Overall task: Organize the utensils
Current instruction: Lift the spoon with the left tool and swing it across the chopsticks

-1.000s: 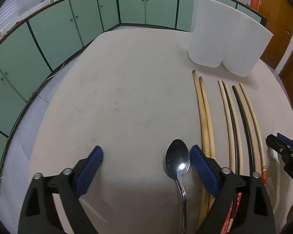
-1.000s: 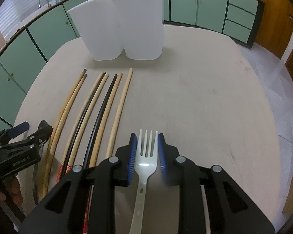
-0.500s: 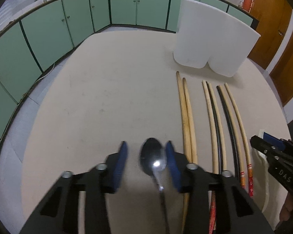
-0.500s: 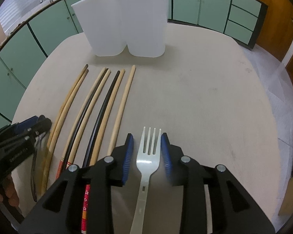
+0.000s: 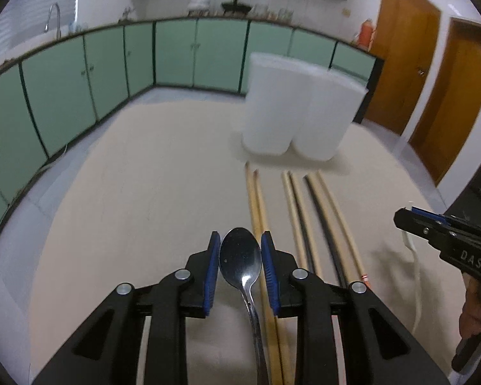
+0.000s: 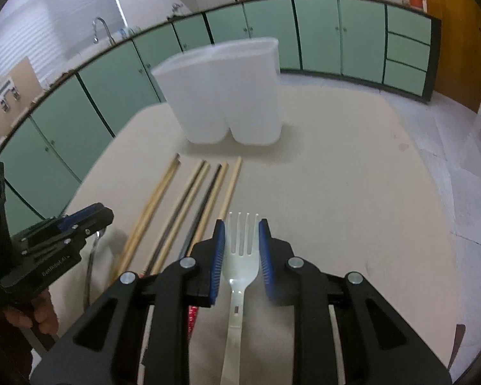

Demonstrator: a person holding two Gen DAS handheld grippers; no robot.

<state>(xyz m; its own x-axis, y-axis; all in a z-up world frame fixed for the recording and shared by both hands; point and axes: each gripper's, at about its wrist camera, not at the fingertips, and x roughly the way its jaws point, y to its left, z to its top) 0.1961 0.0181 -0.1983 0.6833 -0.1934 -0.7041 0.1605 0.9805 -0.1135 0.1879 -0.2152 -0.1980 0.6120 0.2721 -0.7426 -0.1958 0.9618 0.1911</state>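
Utensils sit in both grippers: a metal spoon [image 5: 240, 256] is clamped at its bowl between the blue pads of the left gripper [image 5: 240, 266], its handle running down out of frame, while the right gripper [image 6: 240, 253] pinches a pale plastic fork [image 6: 242, 250] at the head, the handle end cut off below. Several chopsticks [image 6: 182, 205] lie side by side on the beige table [image 6: 352, 192], their near ends hidden behind the grippers. Beyond them stands a blurred white two-compartment holder [image 6: 224, 96]; its inside cannot be seen.
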